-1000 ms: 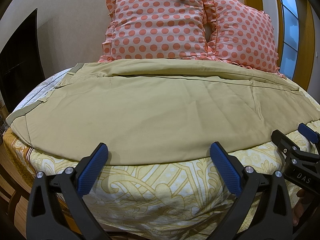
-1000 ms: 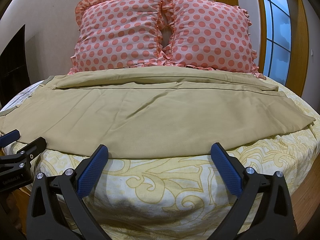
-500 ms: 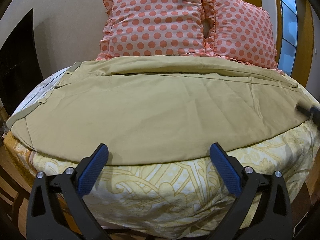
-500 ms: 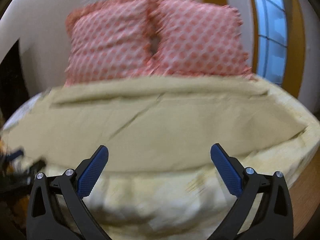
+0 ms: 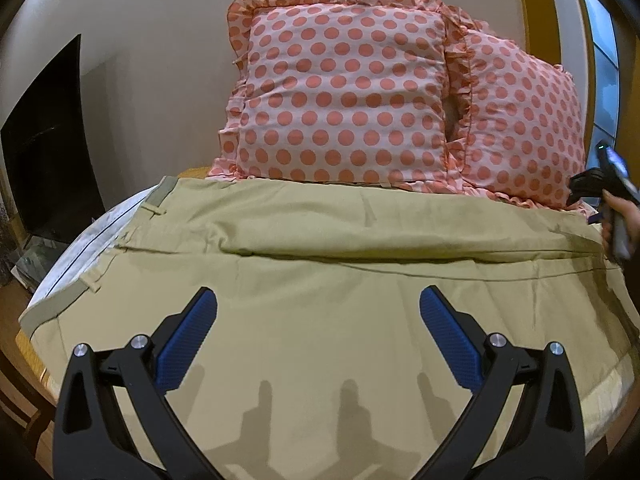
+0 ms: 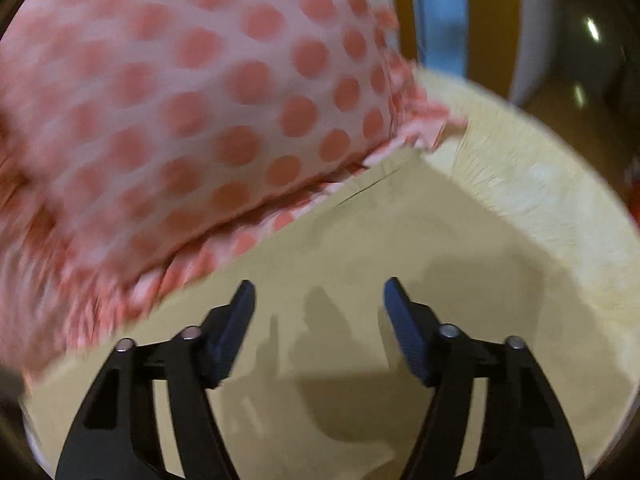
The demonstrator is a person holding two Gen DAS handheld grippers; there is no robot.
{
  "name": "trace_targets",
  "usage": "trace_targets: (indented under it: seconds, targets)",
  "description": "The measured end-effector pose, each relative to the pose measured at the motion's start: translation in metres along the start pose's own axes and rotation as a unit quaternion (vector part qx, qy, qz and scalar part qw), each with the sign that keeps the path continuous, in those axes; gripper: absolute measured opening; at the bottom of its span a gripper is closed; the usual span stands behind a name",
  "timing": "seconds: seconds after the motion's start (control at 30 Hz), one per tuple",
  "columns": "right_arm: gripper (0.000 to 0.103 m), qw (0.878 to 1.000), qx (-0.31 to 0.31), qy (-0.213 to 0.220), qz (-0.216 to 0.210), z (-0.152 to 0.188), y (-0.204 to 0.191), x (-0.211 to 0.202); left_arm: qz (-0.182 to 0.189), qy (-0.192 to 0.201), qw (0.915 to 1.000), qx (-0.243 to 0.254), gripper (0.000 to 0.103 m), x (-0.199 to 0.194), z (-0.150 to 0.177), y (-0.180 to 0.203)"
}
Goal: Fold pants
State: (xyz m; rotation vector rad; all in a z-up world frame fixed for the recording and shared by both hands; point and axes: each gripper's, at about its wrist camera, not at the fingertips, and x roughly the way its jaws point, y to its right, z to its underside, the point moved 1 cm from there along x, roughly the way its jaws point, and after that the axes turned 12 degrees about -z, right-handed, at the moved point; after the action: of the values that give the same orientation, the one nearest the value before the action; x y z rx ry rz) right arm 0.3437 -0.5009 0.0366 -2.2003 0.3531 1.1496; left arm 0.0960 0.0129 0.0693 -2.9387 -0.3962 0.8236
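Khaki pants lie flat across the bed, one leg folded over the other, waistband at the left. My left gripper is open and empty, hovering over the near part of the pants. My right gripper is open and empty over the far right corner of the pants, by the leg hems, close to a pillow. The right view is blurred. The right gripper's body and the hand holding it show at the right edge of the left wrist view.
Two pink pillows with red dots lean on the wall behind the pants; one fills the upper left of the right wrist view. A yellow patterned bedsheet shows beyond the hems. A dark screen stands left. A window is at the right.
Both grippers have moved forward over the pants. The right gripper swung far to the right, up to the hem corner beside the pillow, and its jaws have narrowed somewhat.
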Motion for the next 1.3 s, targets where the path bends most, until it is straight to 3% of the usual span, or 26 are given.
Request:
trace_targets:
  seconds: [0.13,0.2,0.33,0.37,0.43,0.5,0.57,0.63,0.73,0.83,0.9,1.0,1.07,1.13,1.17,1.2,1.27,1.3]
  targets:
    - [0.066,0.997,0.064,-0.018,0.047,-0.025,0.01,0.048,-0.011,-0.004,0.9998,0.013,0.101,0.015,-0.005,0.006]
    - [0.067,0.994,0.038,0.001,0.106,-0.034,0.004,0.061,-0.013,-0.01,0.9997,0.019,0.101,0.023,-0.007,0.009]
    - [0.067,0.99,0.013,0.025,0.139,-0.035,0.004,0.071,-0.012,-0.013,0.9995,0.026,0.101,0.029,-0.007,0.012]
    - [0.061,0.99,0.004,0.033,0.138,-0.035,0.004,0.072,-0.012,-0.013,0.9995,0.027,0.101,0.03,-0.007,0.012]
    - [0.028,0.991,-0.019,0.053,0.123,-0.034,0.007,0.071,-0.011,-0.013,0.9995,0.025,0.101,0.03,-0.005,0.011]
    - [0.008,0.993,-0.006,0.064,0.095,-0.031,0.019,0.063,-0.012,-0.014,0.9996,0.024,0.101,0.03,-0.005,0.011]
    - [0.005,0.997,0.033,0.069,0.031,-0.027,0.042,0.051,-0.015,-0.013,0.9996,0.019,0.101,0.028,-0.004,0.007]
    - [0.004,0.994,0.068,0.078,-0.031,-0.02,0.059,0.038,-0.017,-0.01,0.9997,0.013,0.101,0.025,-0.005,0.0]
    - [0.004,0.98,0.092,0.11,-0.135,-0.003,0.079,-0.008,-0.02,0.002,0.9998,0.003,0.101,0.02,-0.009,-0.012]
    - [0.004,0.96,0.103,0.137,-0.222,0.04,0.107,-0.071,-0.026,0.017,0.9995,-0.005,0.101,0.015,-0.016,-0.025]
    - [0.004,0.948,0.112,0.148,-0.258,0.074,0.133,-0.113,-0.025,0.019,0.9994,-0.016,0.101,0.016,-0.024,-0.034]
    - [0.004,0.949,0.13,0.137,-0.252,0.122,0.163,-0.137,0.014,0.016,0.9984,-0.051,0.101,0.024,-0.041,-0.051]
    - [0.006,0.952,0.14,0.109,-0.251,0.129,0.171,-0.127,0.036,0.017,0.997,-0.067,0.101,0.032,-0.051,-0.058]
    - [0.019,0.948,0.171,0.081,-0.255,0.132,0.178,-0.119,0.047,0.004,0.9961,-0.075,0.101,0.045,-0.062,-0.063]
    - [0.043,0.947,0.18,0.075,-0.255,0.131,0.178,-0.116,0.05,-0.006,0.9955,-0.08,0.101,0.053,-0.066,-0.065]
    - [0.055,0.947,0.181,0.074,-0.256,0.133,0.177,-0.116,0.056,-0.019,0.9942,-0.09,0.101,0.062,-0.069,-0.069]
    - [0.056,0.952,0.163,0.09,-0.242,0.134,0.172,-0.118,0.08,-0.037,0.99,-0.11,0.101,0.076,-0.071,-0.076]
    - [0.048,0.956,0.152,0.096,-0.232,0.134,0.17,-0.117,0.093,-0.047,0.9869,-0.123,0.101,0.083,-0.071,-0.079]
